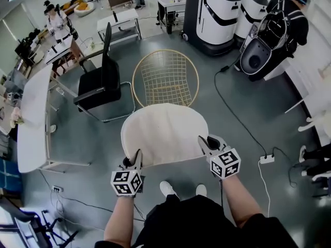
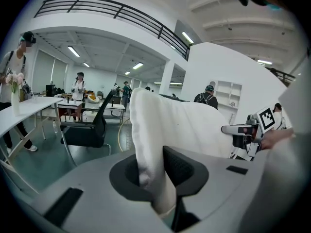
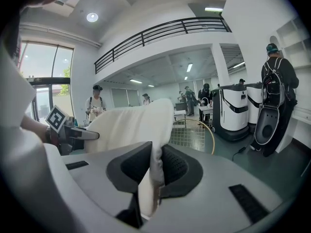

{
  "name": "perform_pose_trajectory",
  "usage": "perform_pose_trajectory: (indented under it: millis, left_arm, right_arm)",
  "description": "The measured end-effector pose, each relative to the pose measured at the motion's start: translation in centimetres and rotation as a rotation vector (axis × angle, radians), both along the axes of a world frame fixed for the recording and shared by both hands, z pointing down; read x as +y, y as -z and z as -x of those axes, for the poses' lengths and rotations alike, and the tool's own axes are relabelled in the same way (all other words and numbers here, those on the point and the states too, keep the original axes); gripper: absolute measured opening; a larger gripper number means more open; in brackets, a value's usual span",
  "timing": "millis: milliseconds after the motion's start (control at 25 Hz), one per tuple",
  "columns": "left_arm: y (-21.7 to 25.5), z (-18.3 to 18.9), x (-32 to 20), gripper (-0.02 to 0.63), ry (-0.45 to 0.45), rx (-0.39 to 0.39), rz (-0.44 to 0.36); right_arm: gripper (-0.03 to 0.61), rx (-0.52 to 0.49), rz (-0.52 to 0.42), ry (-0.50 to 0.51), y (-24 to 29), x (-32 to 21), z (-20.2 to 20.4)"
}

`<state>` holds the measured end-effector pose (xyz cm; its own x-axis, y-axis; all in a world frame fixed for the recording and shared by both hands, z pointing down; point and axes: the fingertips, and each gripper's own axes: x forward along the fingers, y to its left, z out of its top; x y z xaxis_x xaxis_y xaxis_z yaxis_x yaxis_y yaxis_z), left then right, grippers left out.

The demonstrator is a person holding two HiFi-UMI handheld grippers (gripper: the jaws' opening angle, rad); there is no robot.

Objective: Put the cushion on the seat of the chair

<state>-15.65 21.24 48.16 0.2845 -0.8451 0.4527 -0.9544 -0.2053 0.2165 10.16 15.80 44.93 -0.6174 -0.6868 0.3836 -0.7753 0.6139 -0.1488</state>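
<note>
A round cream cushion (image 1: 164,132) hangs flat in the air in front of me, held at its near edge by both grippers. My left gripper (image 1: 136,158) is shut on the cushion's near-left edge; in the left gripper view the cloth (image 2: 155,144) is pinched between the jaws. At the near-right edge my right gripper (image 1: 206,144) is also shut on the cushion (image 3: 148,130). The chair (image 1: 165,78), a round gold wire-mesh seat, stands on the floor just beyond the cushion's far edge; it also shows as the wire chair (image 3: 194,132) past the cushion.
A black office chair (image 1: 101,81) stands left of the wire chair, beside a long white table (image 1: 32,115). Large white machines (image 1: 217,17) and a person with a backpack (image 1: 284,25) are at the back right. A cable and power strip (image 1: 266,159) lie on the floor to the right.
</note>
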Motion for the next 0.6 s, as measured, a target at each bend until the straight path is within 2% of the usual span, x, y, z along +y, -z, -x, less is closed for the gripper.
perform_pose_trajectory:
  millis: [320,600]
  left_arm:
    - [-0.4,4.8,-2.1,0.078,-0.034,0.003,0.001]
    - [-0.1,6.7,-4.7,0.077,-0.034,-0.005,0.004]
  right_arm:
    - [0.060,0.001,-0.005,-0.032,-0.3,-1.4,4.7]
    - [0.060,-0.010,0.001,-0.034,-0.3,-4.0,6.5]
